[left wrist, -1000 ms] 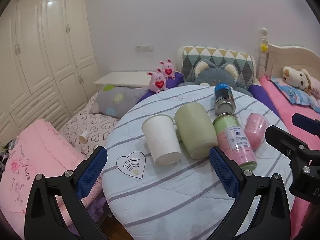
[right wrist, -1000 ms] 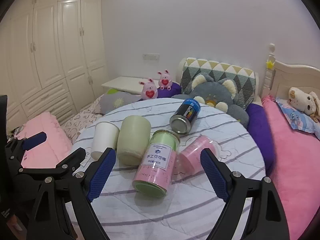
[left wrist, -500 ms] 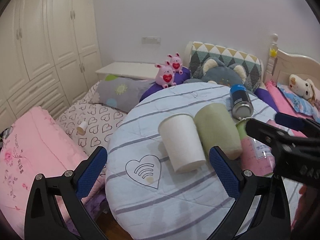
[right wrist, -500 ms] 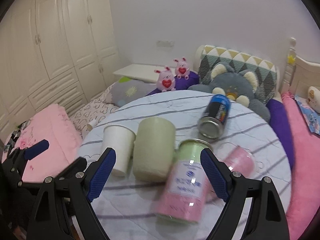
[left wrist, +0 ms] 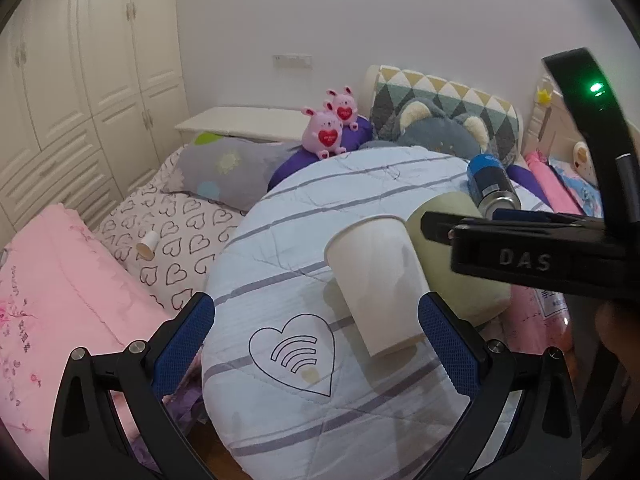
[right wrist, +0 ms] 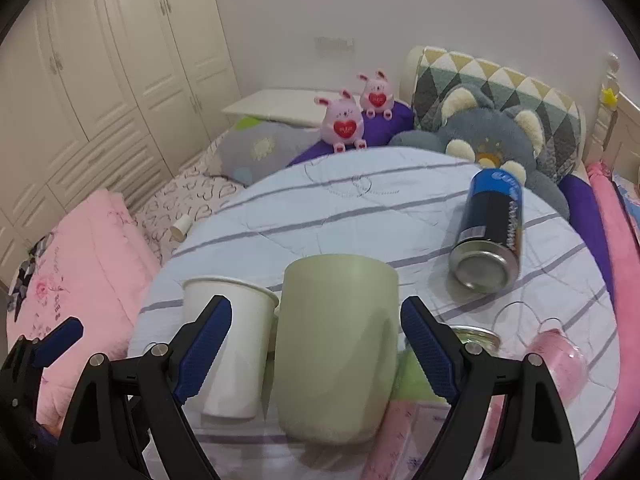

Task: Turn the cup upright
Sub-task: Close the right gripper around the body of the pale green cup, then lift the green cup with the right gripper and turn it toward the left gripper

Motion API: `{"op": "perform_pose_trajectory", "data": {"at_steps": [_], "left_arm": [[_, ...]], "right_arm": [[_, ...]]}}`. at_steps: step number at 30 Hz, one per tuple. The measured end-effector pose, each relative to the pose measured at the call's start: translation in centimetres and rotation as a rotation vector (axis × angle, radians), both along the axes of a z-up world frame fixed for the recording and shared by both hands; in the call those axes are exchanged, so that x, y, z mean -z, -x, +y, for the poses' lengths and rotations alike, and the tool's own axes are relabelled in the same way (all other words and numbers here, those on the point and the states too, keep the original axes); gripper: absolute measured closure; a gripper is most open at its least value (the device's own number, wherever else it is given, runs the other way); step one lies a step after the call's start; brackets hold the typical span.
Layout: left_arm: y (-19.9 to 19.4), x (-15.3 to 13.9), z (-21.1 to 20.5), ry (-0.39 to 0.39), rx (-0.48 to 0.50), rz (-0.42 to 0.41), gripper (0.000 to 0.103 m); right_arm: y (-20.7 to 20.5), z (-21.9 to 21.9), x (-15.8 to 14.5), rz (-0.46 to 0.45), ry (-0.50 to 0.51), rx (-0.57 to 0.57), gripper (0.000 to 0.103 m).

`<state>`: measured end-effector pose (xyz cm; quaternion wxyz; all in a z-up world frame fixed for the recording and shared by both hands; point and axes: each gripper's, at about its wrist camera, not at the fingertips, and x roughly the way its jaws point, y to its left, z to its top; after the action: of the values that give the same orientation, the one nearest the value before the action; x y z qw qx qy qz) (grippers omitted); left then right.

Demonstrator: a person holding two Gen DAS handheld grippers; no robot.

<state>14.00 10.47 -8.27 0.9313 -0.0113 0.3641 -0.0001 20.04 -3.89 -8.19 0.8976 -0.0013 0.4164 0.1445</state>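
The right gripper [right wrist: 316, 344] has its two black fingers spread wide, their blue cross-hatched pads [right wrist: 204, 350] flanking the green cup [right wrist: 336, 348] without visibly touching it. That cup is a matte, pale green cylinder lying on its side on the round table [right wrist: 360, 208], its closed base toward the camera and its mouth pointing away, so whether anything is inside cannot be seen. Just left of the green cup, and touching or nearly touching it, lies a white paper cup [right wrist: 234, 344], slightly tapered, with its rolled rim facing away. The left gripper [left wrist: 316, 344] also stands open; its textured blue pads [left wrist: 182, 350] frame the white paper cup's narrow base and the heart outline stitched on the quilted, grey-striped cover. Right of the green cup lies a clear jar [right wrist: 404, 420] with a pale green band and pink contents, largely hidden behind the right finger and blurred. Beyond it rests a translucent pink cup [right wrist: 556, 354], also on its side. Farther back and right of the green cup, a glossy blue-and-black metal can [right wrist: 490, 240] lies with its domed silver bottom showing.
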Motion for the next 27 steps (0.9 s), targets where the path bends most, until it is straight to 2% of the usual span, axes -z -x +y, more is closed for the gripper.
{"op": "perform_pose_trajectory", "data": {"at_steps": [13,16,27], "left_arm": [[-0.9,0.6,-0.4,0.008,0.034,0.024,0.0],[-0.8,0.5,-0.5,0.007,0.035,0.024,0.0],[0.3,-0.4,-0.5,0.0,0.029,0.003,0.0]], "right_arm": [[-2.0,0.8,2.9,0.107,0.16,0.062,0.016],[-1.9,0.9,2.8,0.099,0.185,0.057,0.023],[-1.5,0.0,1.3,0.083,0.083,0.031,0.023]]}}
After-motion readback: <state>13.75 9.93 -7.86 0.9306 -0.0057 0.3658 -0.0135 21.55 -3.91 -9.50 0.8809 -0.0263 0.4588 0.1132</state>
